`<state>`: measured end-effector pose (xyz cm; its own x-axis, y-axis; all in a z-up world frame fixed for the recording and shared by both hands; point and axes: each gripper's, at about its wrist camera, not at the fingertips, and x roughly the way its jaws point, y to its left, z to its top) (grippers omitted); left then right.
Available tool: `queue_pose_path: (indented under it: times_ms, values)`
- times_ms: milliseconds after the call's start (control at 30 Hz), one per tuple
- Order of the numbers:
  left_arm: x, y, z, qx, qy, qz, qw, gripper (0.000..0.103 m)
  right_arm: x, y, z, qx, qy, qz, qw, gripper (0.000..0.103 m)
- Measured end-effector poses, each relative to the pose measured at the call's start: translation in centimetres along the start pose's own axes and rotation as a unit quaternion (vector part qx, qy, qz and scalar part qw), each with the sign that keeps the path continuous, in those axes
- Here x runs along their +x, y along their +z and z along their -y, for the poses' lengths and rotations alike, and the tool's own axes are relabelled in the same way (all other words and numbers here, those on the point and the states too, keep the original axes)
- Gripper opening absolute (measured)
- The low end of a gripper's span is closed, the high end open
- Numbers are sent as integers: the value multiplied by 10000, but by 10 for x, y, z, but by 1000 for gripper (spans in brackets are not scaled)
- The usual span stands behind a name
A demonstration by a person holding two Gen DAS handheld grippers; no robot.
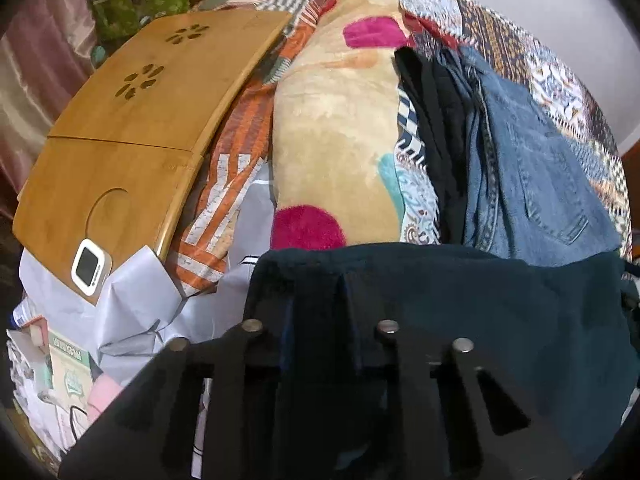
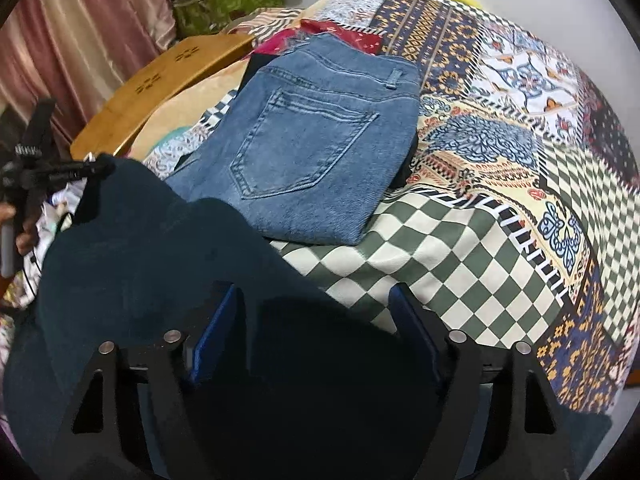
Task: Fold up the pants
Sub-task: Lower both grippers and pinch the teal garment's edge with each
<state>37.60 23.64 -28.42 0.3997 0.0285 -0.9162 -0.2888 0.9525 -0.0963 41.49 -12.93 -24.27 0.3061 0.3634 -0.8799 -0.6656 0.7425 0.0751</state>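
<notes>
Dark teal pants [image 1: 480, 320] lie across the near side of the bed. In the left wrist view a bunched fold of them stands pinched between the fingers of my left gripper [image 1: 320, 332], which is shut on it. In the right wrist view the same pants [image 2: 140, 248] spread from the lower left under my right gripper [image 2: 316, 320]. Its blue pads [image 2: 216, 328] stand wide apart, with cloth lying between them and not pressed. At the left edge, the left gripper [image 2: 96, 168] holds the pants' far corner, with a hand [image 2: 20, 232] behind it.
Folded blue jeans [image 2: 320, 152] rest on a black garment [image 1: 432, 120] over the patterned bedspread [image 2: 500, 140]. A beige fleece blanket [image 1: 340, 128] lies beside them. A wooden lap table [image 1: 140, 120] carries a small white device [image 1: 90, 266]. Pink curtain [image 2: 80, 32] and green bag [image 2: 228, 4] stand behind.
</notes>
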Motion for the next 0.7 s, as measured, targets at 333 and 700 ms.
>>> queue_pose_path:
  times_ms: [333,700]
  values:
    - [-37,5,13,128,202,455,9987,9,-3,-10,-2,101,-274,1,9996,6]
    - [-117,50,15,170,256,1401,9897,9,-70,32,3,366,-989,1117,9881,6]
